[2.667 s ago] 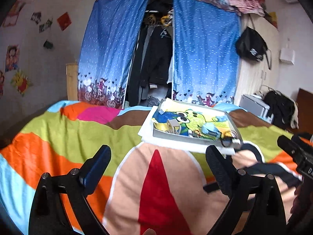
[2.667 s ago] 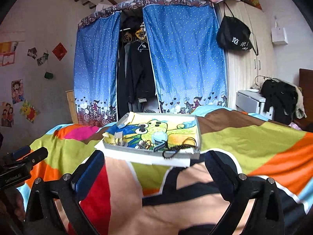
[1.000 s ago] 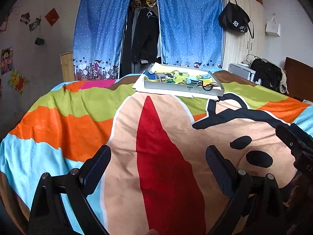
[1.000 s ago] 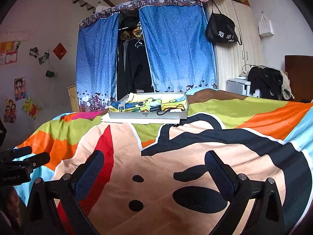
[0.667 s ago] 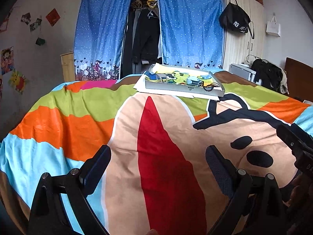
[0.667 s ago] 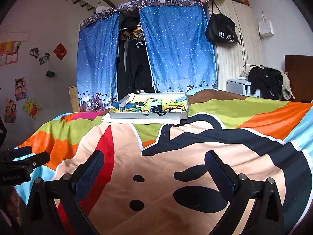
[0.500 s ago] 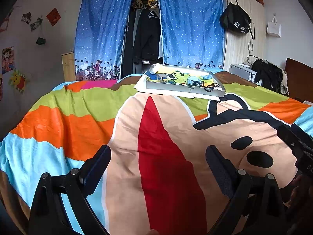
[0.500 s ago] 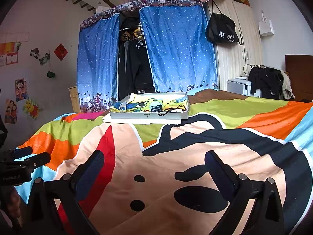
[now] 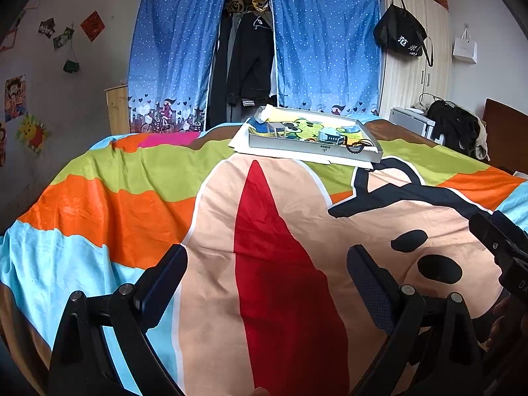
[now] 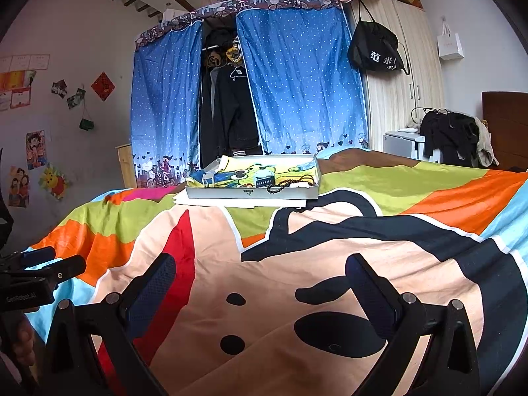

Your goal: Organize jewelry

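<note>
Both grippers, left gripper [image 9: 265, 265] and right gripper [image 10: 260, 275], have pulled back from the jewelry tray [image 10: 252, 192], now far ahead of wide-open, empty jaws across the bedspread [image 9: 231, 217]; sorting appears paused or finished.

A bedspread [image 9: 138, 198] striped orange, green and cyan; blue white-dotted curtains [image 9: 326, 43]; black beads [image 10: 280, 185].

L tool [image 9: 265, 265]: jaws wide apart, empty, level | R tool [image 10: 260, 274]: jaws wide apart, empty, level
</note>
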Action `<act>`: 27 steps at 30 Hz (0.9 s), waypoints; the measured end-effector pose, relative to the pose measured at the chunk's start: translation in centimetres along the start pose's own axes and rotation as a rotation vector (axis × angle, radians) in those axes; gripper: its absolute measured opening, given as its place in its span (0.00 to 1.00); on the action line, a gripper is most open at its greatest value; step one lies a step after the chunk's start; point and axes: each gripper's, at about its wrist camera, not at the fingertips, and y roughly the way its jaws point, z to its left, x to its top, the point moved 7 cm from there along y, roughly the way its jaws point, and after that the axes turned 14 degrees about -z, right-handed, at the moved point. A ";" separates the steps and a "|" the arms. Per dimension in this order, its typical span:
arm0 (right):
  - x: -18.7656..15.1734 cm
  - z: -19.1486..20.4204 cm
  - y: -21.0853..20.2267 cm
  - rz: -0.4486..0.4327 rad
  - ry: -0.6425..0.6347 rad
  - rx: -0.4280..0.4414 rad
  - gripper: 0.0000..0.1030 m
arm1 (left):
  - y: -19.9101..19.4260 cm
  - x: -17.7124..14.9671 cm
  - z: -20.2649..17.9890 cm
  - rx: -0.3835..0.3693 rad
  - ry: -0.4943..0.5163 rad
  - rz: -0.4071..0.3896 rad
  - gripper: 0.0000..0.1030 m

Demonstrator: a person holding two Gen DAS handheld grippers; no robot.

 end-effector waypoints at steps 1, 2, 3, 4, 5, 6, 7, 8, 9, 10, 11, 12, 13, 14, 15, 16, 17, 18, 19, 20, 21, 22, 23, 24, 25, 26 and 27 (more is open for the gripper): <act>0.0 0.0 0.0 0.000 0.000 0.000 1.00 | 0.0 0.0 0.0 0.000 0.000 0.000 0.92; 0.0 0.0 0.0 0.000 0.001 -0.001 1.00 | 0.0 0.0 0.0 0.001 -0.001 0.000 0.92; 0.0 0.0 0.0 0.001 0.001 -0.001 1.00 | 0.0 0.0 0.0 0.000 -0.001 0.000 0.92; 0.0 0.0 0.0 0.001 0.001 -0.001 1.00 | 0.0 0.0 0.0 0.001 -0.002 0.001 0.92; 0.0 0.0 0.0 0.001 0.002 -0.001 1.00 | 0.0 -0.1 0.0 0.001 -0.002 0.002 0.92; 0.0 0.0 0.0 0.001 0.001 0.000 1.00 | 0.0 -0.1 0.0 0.001 -0.002 0.001 0.92; 0.0 0.0 0.0 0.002 0.000 0.000 1.00 | 0.0 -0.1 0.0 0.002 -0.001 0.000 0.92; 0.0 0.0 0.0 0.002 0.000 0.000 1.00 | 0.0 -0.1 0.0 0.002 -0.001 0.000 0.92; 0.0 0.0 0.0 0.001 0.001 0.001 1.00 | 0.0 -0.1 0.0 0.002 -0.001 0.001 0.92; 0.0 0.0 0.0 0.002 0.001 0.000 1.00 | 0.0 -0.1 0.0 0.001 -0.002 0.001 0.92; 0.0 0.0 0.0 0.002 0.000 0.000 1.00 | 0.0 -0.1 0.0 0.001 -0.002 0.001 0.92; 0.0 0.0 0.0 0.002 0.001 0.000 1.00 | 0.0 -0.1 0.0 0.001 -0.002 0.001 0.92; 0.0 0.0 0.0 0.002 0.002 0.000 1.00 | 0.1 -0.1 0.0 0.002 -0.002 0.001 0.92; 0.0 0.0 0.0 0.003 0.002 -0.001 1.00 | 0.0 -0.1 0.0 0.001 -0.002 0.001 0.92; 0.0 0.0 0.0 0.003 0.002 -0.001 1.00 | 0.0 -0.1 0.0 0.002 -0.002 0.002 0.92; 0.0 0.0 0.0 0.003 0.002 -0.001 1.00 | 0.1 -0.2 0.0 0.002 -0.004 0.004 0.92; 0.0 0.0 0.0 0.002 0.002 -0.001 1.00 | 0.0 -0.2 0.0 0.003 -0.005 0.004 0.92; 0.0 0.0 0.0 0.003 0.002 0.000 1.00 | 0.1 -0.3 0.0 0.004 -0.006 0.005 0.92; 0.0 0.0 0.0 0.002 0.002 -0.001 1.00 | 0.0 -0.3 0.0 0.005 -0.007 0.005 0.92; 0.0 0.0 0.0 0.002 0.002 -0.001 1.00 | 0.0 -0.3 0.1 0.005 -0.008 0.004 0.92; 0.0 0.0 0.0 0.003 0.001 0.000 1.00 | 0.0 -0.3 0.1 0.005 -0.008 0.004 0.92; 0.0 0.0 0.0 0.003 0.001 0.000 1.00 | 0.0 -0.3 0.1 0.004 -0.006 0.004 0.92; 0.0 0.0 0.0 0.003 0.001 0.000 1.00 | 0.0 -0.3 0.1 0.005 -0.006 0.005 0.92; 0.0 0.0 0.0 0.004 0.002 0.000 1.00 | 0.0 -0.3 0.1 0.005 -0.007 0.005 0.92; 0.0 0.0 0.0 0.004 0.002 0.001 1.00 | 0.0 -0.3 0.1 0.005 -0.007 0.006 0.92; 0.0 0.0 -0.1 0.005 0.003 0.001 1.00 | 0.0 -0.3 0.1 0.006 -0.006 0.006 0.92; -0.1 0.0 -0.1 0.005 0.003 0.001 1.00 | 0.0 -0.4 0.1 0.008 -0.006 0.008 0.92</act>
